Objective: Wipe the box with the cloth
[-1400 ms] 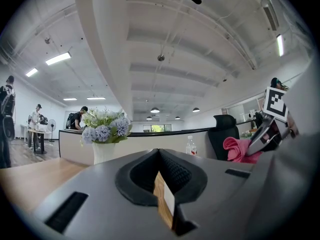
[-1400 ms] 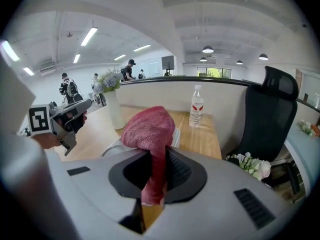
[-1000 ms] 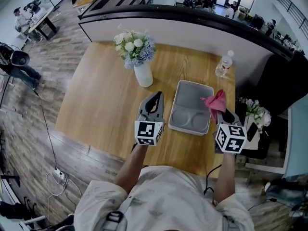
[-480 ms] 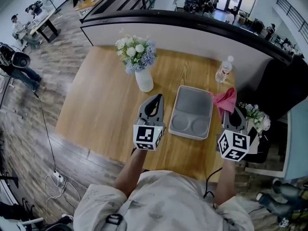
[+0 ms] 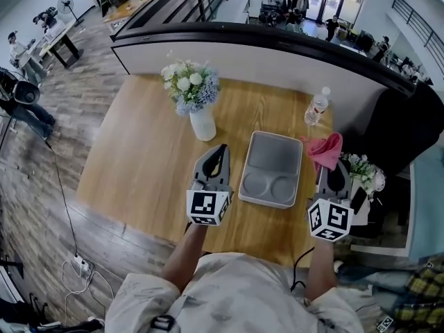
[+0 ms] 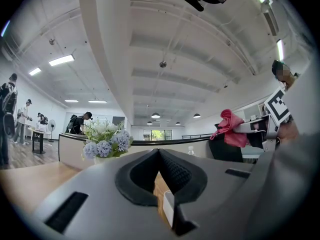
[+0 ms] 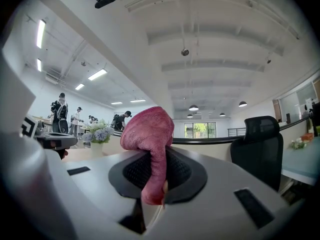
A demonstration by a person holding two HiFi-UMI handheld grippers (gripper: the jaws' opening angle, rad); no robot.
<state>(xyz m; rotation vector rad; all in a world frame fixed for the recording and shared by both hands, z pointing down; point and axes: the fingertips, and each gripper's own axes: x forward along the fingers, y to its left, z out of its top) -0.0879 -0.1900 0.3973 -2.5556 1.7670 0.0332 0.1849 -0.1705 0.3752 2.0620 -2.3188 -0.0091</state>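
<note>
The left hand-held gripper (image 5: 220, 151) hovers over the desk (image 5: 146, 144), just left of the grey box (image 5: 275, 152). Its own view shows the jaws pressed together, empty. From above, the pink cloth (image 5: 326, 149) hides the tips of the right hand-held gripper (image 5: 329, 166), just right of the box. That gripper's own view shows its jaws pinching the cloth. Farther off stand a flower vase (image 5: 202, 125) and a water bottle (image 5: 316, 107).

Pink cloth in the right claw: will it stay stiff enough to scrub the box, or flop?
Probably floppy: the cloth droops in a soft fold over the right claw, so it should drape and bunch when dragged. Likely light, since one pinch holds it. Its fuzzy weave may grip the grey box rather than slide.
</note>
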